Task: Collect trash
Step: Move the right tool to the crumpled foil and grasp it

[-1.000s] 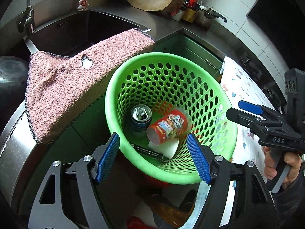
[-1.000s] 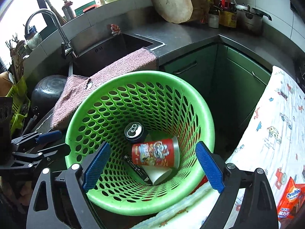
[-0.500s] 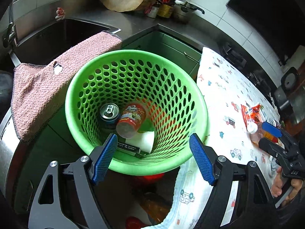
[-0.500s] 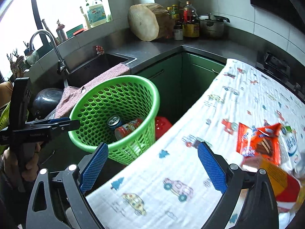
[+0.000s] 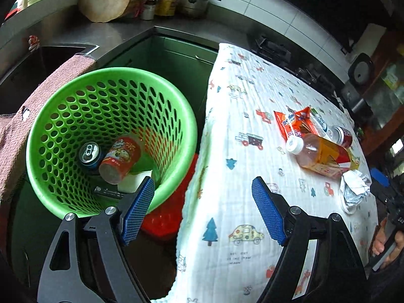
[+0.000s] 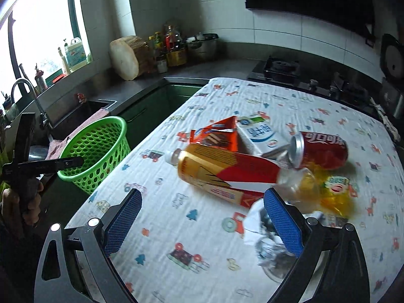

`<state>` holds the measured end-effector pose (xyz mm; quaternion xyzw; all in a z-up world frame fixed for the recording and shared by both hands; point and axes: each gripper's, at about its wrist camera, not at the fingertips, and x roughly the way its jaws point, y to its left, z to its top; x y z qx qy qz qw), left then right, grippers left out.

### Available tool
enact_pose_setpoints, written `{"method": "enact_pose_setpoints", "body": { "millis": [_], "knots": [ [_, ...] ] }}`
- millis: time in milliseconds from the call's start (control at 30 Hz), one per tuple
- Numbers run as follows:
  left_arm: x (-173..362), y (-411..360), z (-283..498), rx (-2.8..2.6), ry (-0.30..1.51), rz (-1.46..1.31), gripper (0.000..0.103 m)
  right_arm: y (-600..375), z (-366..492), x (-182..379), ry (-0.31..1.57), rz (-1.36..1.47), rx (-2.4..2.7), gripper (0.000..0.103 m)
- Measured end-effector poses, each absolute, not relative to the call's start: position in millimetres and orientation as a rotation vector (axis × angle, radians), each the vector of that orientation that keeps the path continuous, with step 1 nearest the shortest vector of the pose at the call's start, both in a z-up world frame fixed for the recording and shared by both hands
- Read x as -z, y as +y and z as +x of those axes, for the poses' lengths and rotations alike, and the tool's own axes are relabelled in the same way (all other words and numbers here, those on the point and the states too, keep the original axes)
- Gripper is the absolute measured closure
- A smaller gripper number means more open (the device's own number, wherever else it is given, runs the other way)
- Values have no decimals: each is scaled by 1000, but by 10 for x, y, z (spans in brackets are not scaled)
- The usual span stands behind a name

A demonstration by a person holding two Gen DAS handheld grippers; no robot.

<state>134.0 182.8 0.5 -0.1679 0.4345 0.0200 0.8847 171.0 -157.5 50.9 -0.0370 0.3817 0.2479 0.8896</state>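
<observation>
A green perforated basket stands beside the table and holds a red paper cup, a drink can and a white piece. On the patterned cloth lie a bottle of yellow drink, an orange snack wrapper, a white milk carton, a red cola can and crumpled foil. My left gripper is open and empty over the table edge by the basket. My right gripper is open and empty above the cloth, just before the bottle and foil.
A pink towel hangs over the sink edge behind the basket. A red object lies on the floor under the basket. A wooden block, bottles and a pot stand on the counter, and a gas stove lies behind the table.
Both grippers have swung right, away from the basket and toward the table. The right gripper now faces the trash pile closely. Both stay open and empty.
</observation>
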Motion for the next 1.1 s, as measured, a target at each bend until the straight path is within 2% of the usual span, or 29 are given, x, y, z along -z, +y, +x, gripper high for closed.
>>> {"method": "enact_pose_setpoints", "body": {
  "millis": [367,433,867,967,1033,1100],
  "knots": [
    [-127,1084,1576,79,920,-205,24,-1887,1768,-205,810,-143,-486,9],
    [-165,983,1606,101,914,-174,22,-1904,1791,-180,806,-153,-479,9],
    [-250,295,1887,291,887,121,20,-2047,1883,-34,835,-141,-458,9],
    [-271,141,1975,353,875,193,20,-2052,1907,3,842,-143,-454,10],
    [-279,59,2036,404,869,236,20,-2067,1933,22,849,-133,-458,17],
    [-283,-22,2114,432,864,278,20,-2083,1970,54,863,-117,-457,20]
  ]
}}
